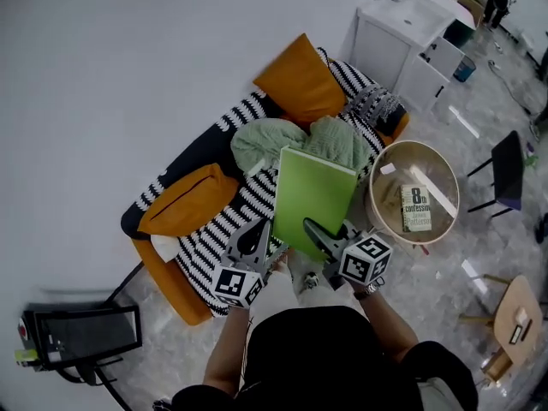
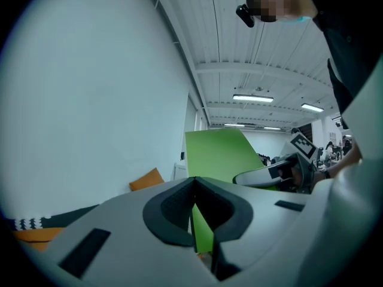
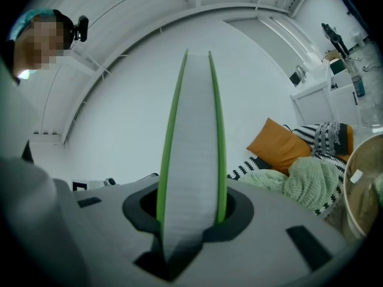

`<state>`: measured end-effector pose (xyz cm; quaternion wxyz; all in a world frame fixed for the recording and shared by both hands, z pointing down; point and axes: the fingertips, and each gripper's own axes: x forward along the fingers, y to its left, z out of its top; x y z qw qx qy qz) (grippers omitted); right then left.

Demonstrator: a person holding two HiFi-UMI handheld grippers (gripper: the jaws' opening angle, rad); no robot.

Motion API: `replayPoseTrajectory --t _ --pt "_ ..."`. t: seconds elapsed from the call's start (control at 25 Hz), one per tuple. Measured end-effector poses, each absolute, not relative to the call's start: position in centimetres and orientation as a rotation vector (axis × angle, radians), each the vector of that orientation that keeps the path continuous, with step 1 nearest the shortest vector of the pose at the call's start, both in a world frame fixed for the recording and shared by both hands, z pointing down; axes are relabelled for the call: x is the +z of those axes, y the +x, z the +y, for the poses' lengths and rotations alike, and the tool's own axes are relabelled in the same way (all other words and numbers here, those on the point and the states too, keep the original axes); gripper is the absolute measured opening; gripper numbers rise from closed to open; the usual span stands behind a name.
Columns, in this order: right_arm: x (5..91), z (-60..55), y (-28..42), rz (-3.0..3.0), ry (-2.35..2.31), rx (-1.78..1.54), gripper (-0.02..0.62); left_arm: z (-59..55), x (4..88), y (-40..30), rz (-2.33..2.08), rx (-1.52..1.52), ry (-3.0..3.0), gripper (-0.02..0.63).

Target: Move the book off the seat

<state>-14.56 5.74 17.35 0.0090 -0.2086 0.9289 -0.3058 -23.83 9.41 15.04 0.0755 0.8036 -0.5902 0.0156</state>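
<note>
Presently the green book (image 1: 312, 197) is held above the striped seat (image 1: 205, 242), right claw (image 1: 310, 227) clamped across its pages, left claw (image 1: 259, 230) pinching its cover.

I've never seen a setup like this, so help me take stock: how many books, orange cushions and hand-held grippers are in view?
Books: 2, the green book and the other book on the round table
Orange cushions: 2
Hand-held grippers: 2, the left hand-held gripper and the right hand-held gripper
Total: 6
</note>
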Motion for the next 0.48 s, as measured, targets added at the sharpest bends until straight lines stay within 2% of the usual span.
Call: replayPoseTrajectory --t 0.48 --pt "12.7 7.4 -13.0 2.877 -0.673 -0.815 0.129 10.3 9.3 -21.2 -1.724 -0.018 2.577 0.008"
